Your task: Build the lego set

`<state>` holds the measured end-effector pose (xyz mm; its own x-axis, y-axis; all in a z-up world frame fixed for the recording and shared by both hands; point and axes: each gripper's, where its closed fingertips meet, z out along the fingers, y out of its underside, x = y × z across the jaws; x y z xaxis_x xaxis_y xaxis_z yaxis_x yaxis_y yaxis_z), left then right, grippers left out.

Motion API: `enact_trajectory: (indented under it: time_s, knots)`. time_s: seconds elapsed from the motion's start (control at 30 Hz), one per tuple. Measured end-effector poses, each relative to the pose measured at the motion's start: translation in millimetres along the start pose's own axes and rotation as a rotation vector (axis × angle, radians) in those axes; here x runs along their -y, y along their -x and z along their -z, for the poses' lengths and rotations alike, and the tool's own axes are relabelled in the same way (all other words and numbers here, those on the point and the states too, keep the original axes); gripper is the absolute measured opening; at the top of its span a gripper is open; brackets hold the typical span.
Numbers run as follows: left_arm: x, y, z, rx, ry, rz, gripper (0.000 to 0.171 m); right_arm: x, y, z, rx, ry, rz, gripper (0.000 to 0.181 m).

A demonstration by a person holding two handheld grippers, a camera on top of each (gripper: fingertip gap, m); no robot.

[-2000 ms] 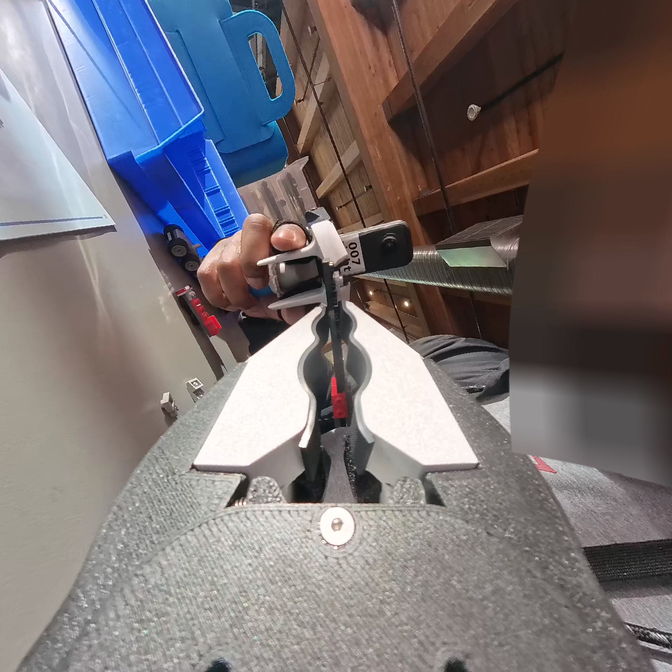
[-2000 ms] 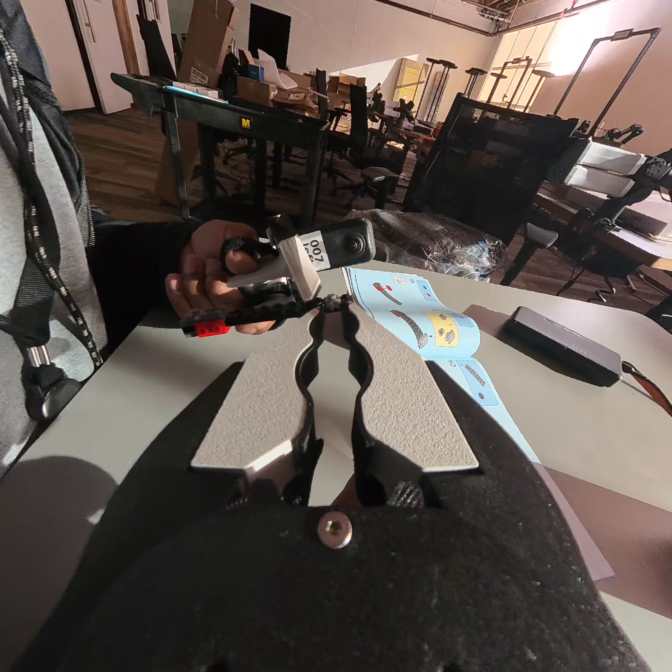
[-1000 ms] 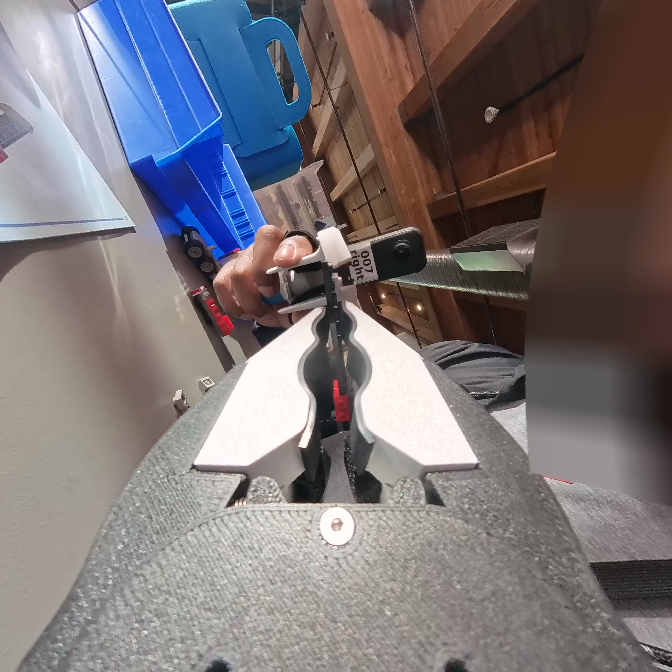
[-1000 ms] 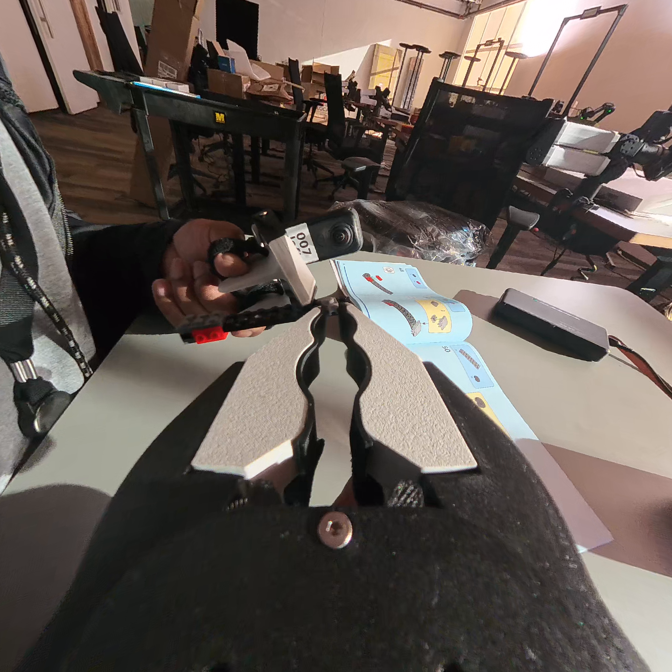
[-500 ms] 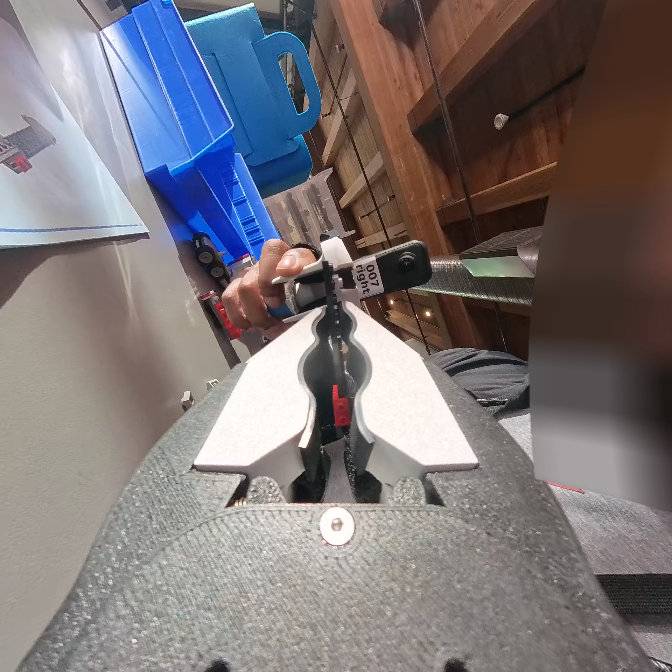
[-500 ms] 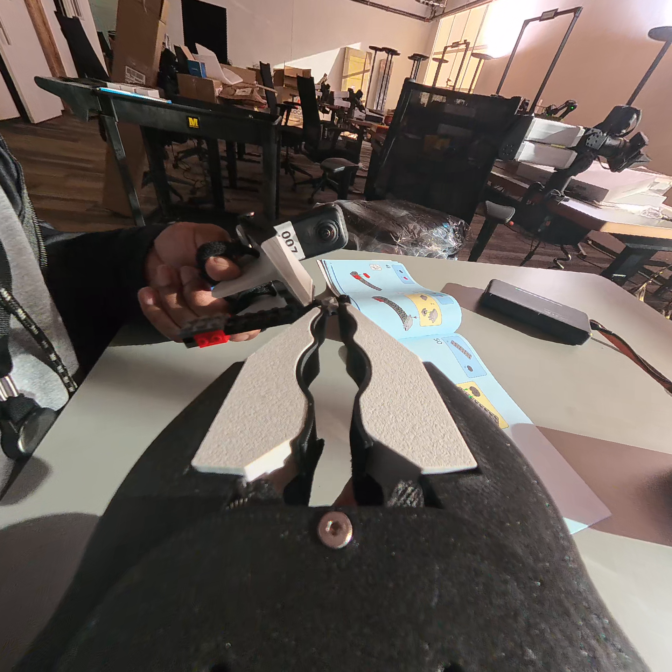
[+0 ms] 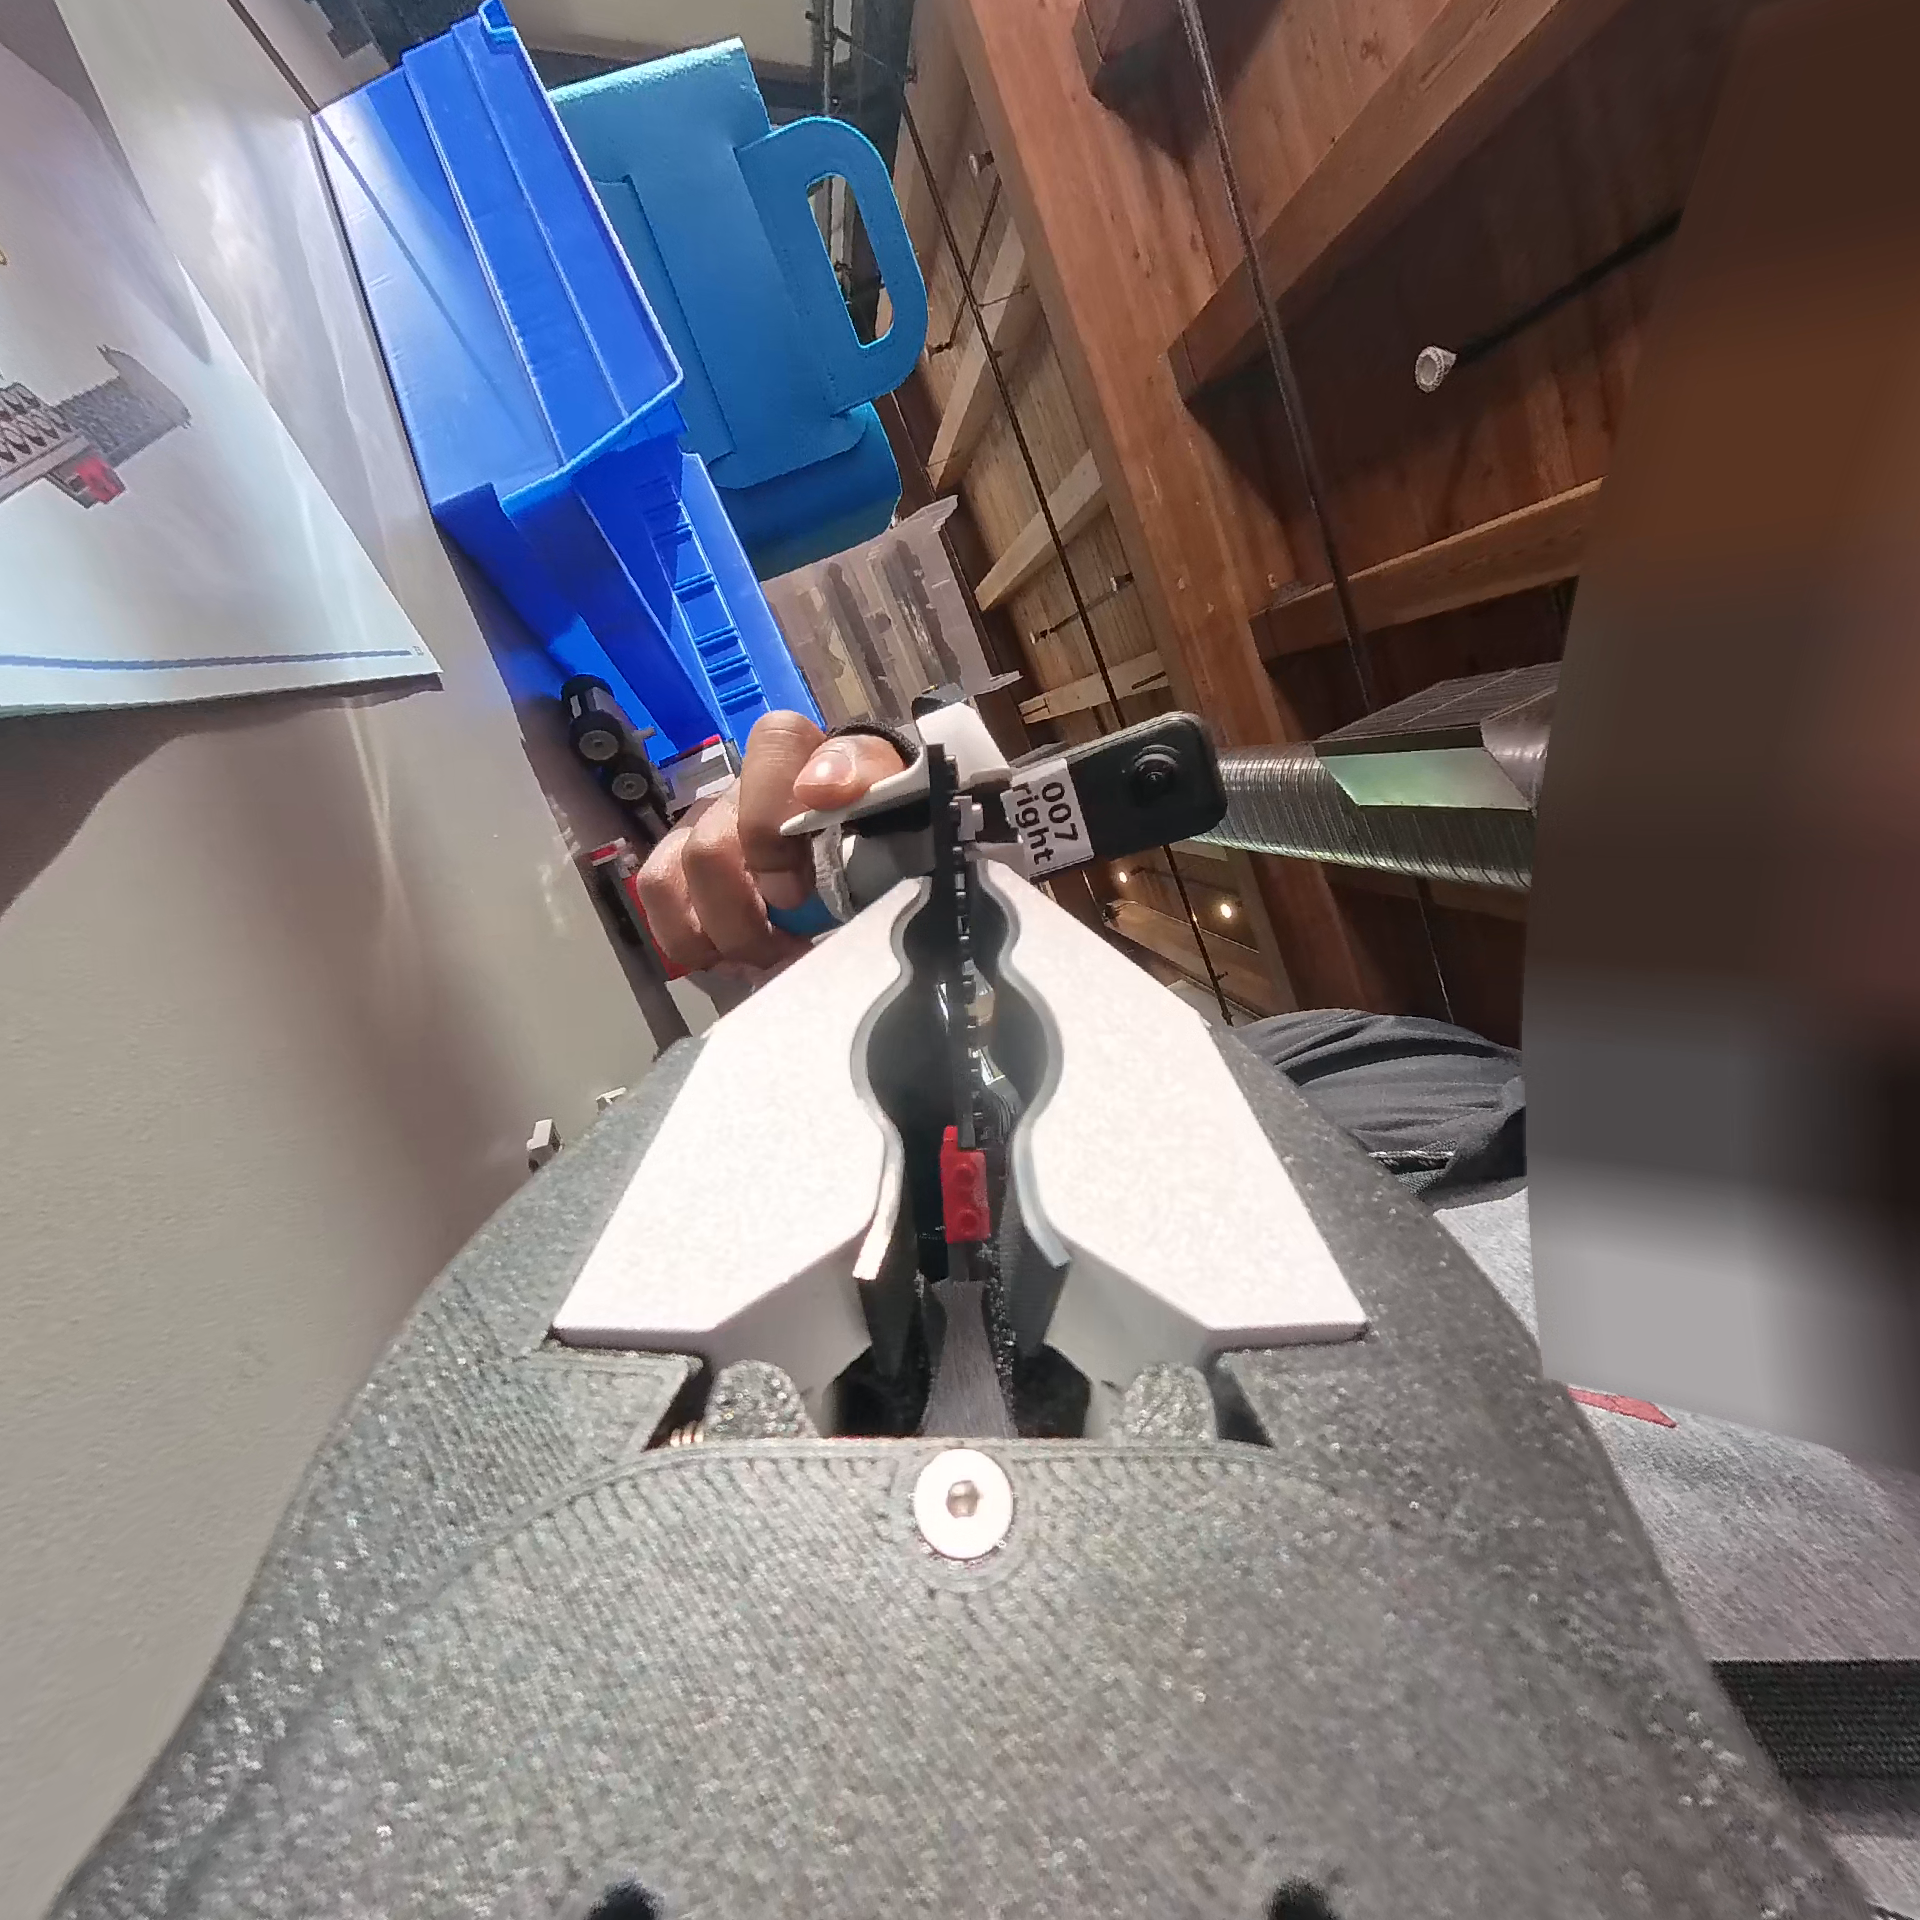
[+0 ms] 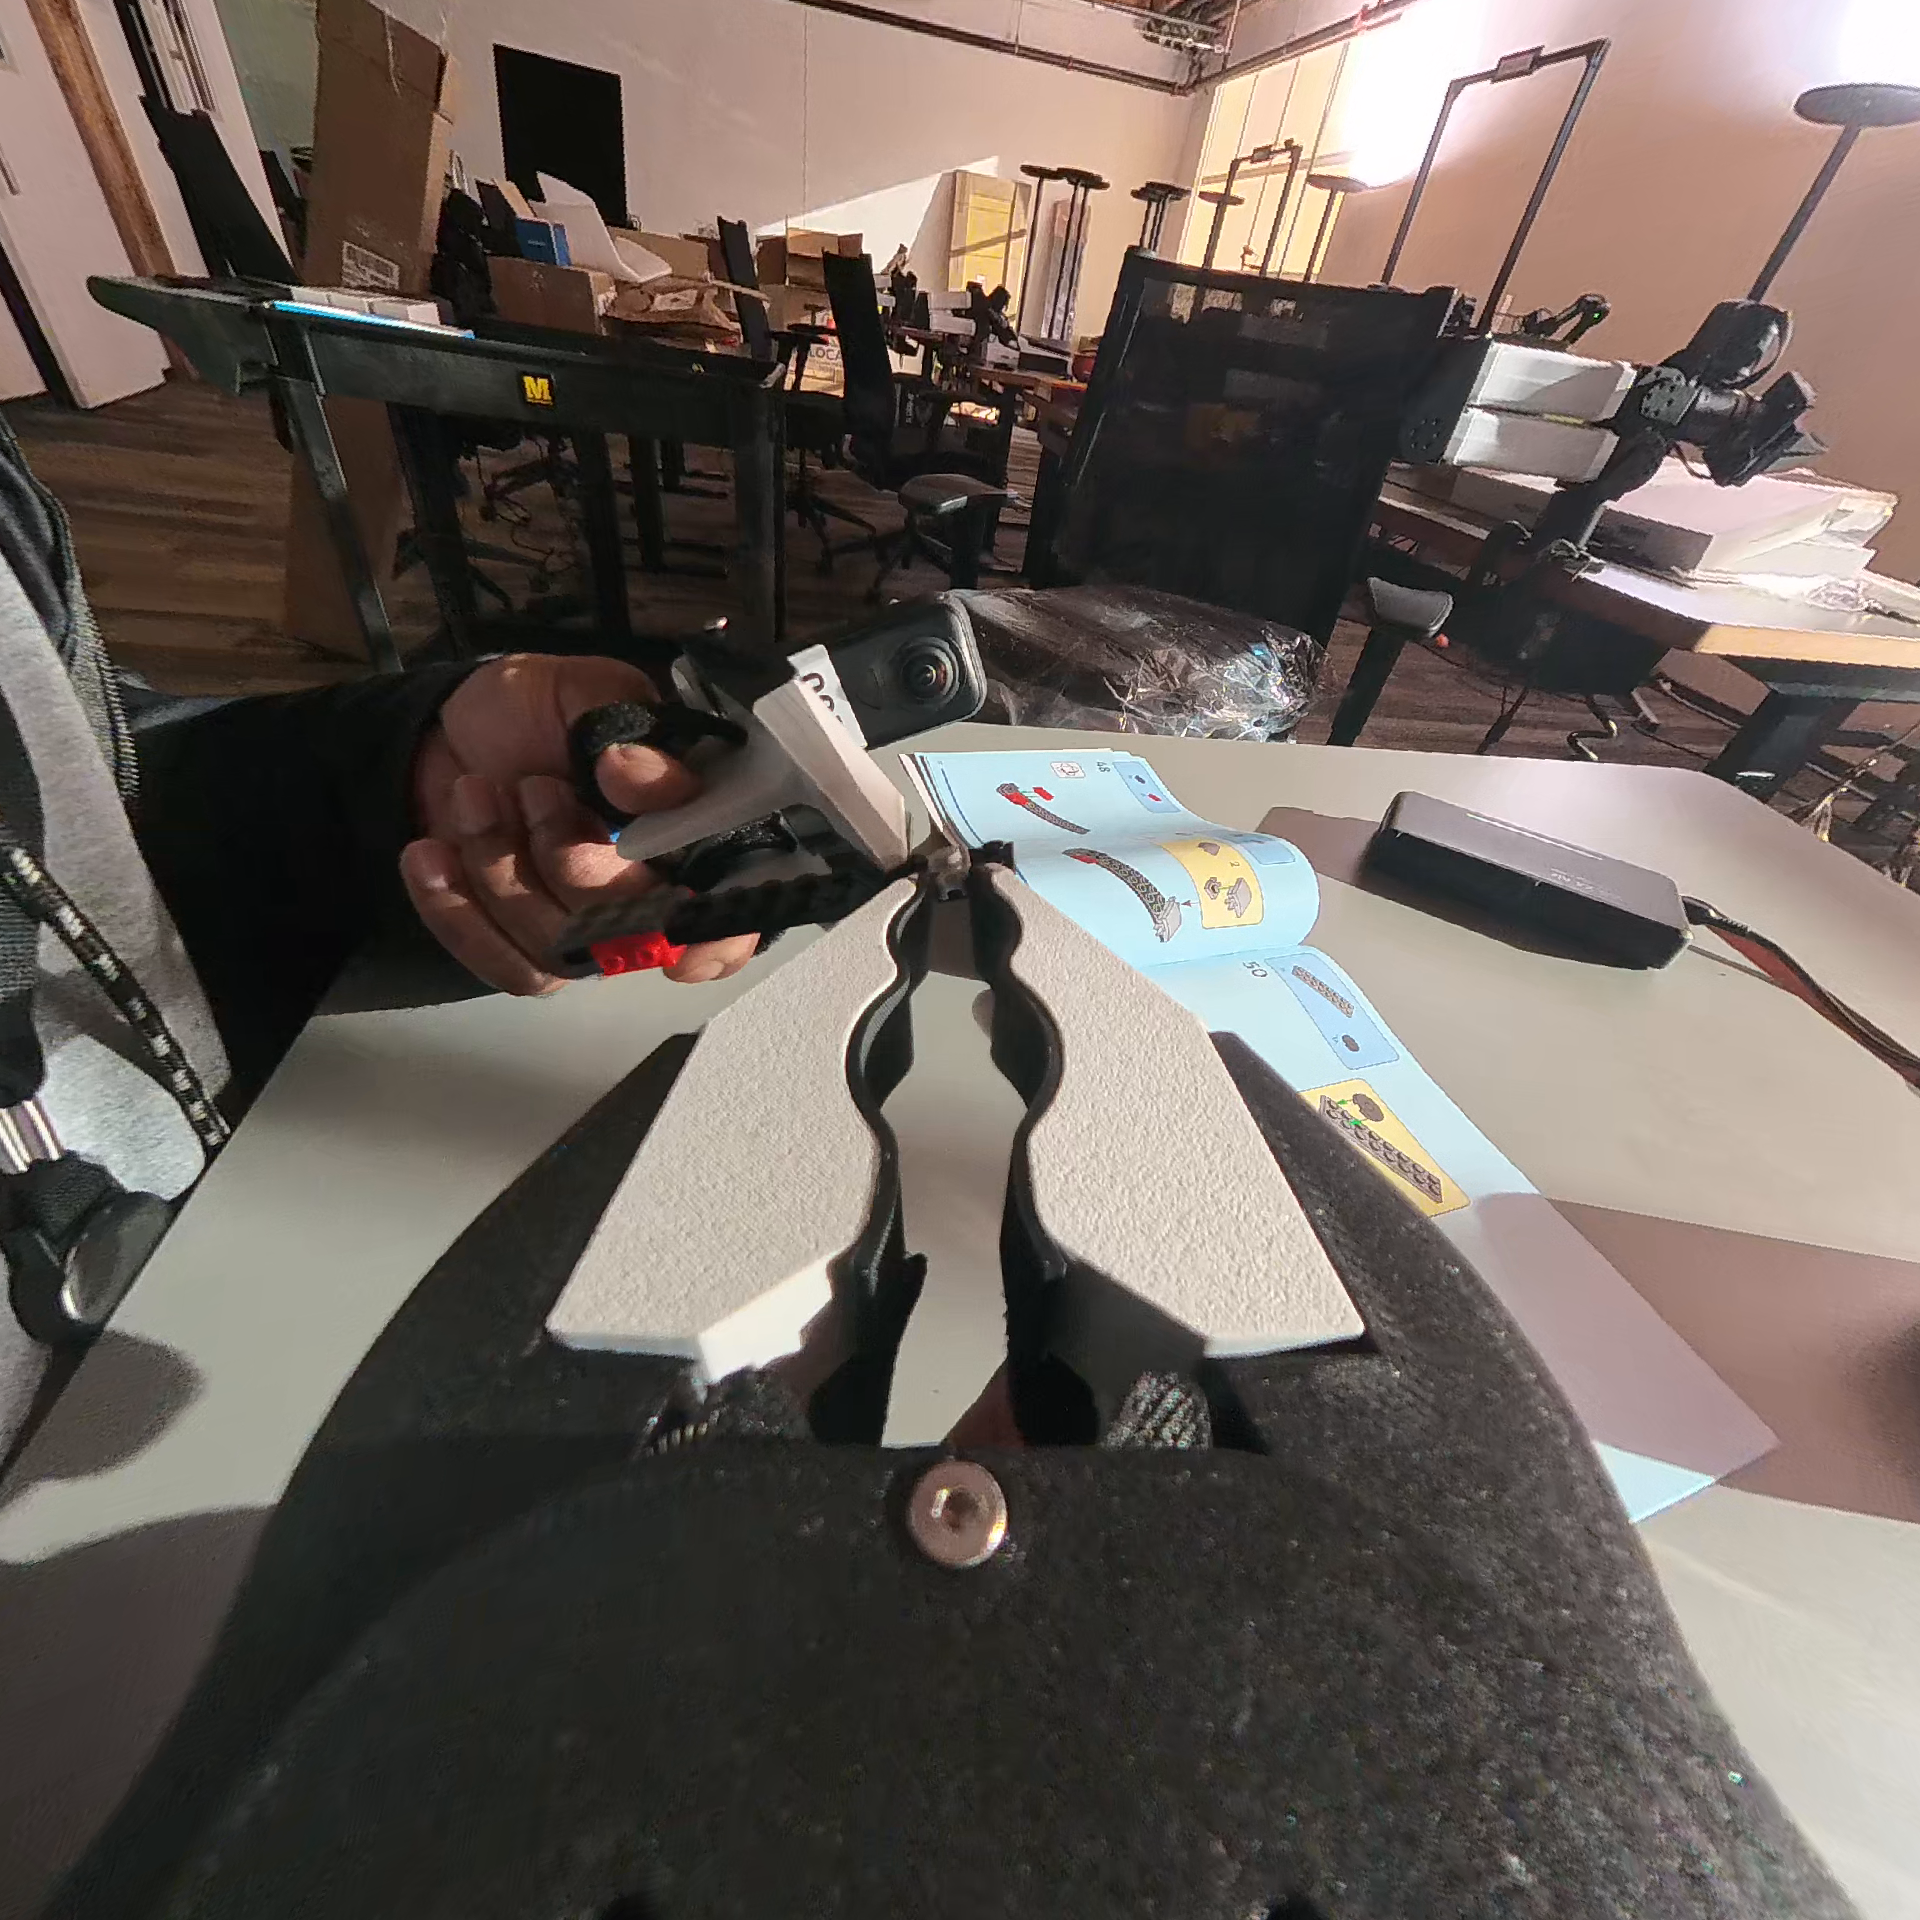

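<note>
Above the tabletop (image 8: 468, 1122), both grippers pinch one long black lego strip (image 8: 727, 904) between them. Left gripper (image 7: 961, 904) is clamped along the strip, whose red brick (image 7: 962, 1195) sits between its fingers. Right gripper (image 8: 940, 873) nips the strip's far end at its fingertips. Beyond lie an open booklet (image 8: 1143, 883) and a blue bin (image 7: 540, 343).

Your open booklet (image 8: 1164, 883) lies on the table (image 8: 1621, 1091). The flat box (image 8: 1522, 878) sits right of the booklet; your hand (image 8: 520, 821) is left of it.
</note>
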<state>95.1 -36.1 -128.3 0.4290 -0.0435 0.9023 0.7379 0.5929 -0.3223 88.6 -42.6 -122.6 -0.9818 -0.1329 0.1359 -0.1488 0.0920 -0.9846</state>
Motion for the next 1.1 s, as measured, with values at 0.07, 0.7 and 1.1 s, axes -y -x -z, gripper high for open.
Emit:
enact_trajectory:
  time_s: [0.07,0.7,1.1]
  knots:
    - [0.4,0.3,0.2,0.002,-0.003,0.001,0.004,-0.4,0.1,0.0,-0.003,-0.001,-0.002,0.010]
    - [3.6,2.4,1.6,0.011,-0.023,0.010,0.004,-2.7,-0.7,-3.9,-0.067,0.009,0.047,0.016]
    - [4.5,3.0,2.0,0.016,-0.032,0.011,0.004,-2.4,-1.8,-4.5,-0.096,0.008,0.073,0.015]
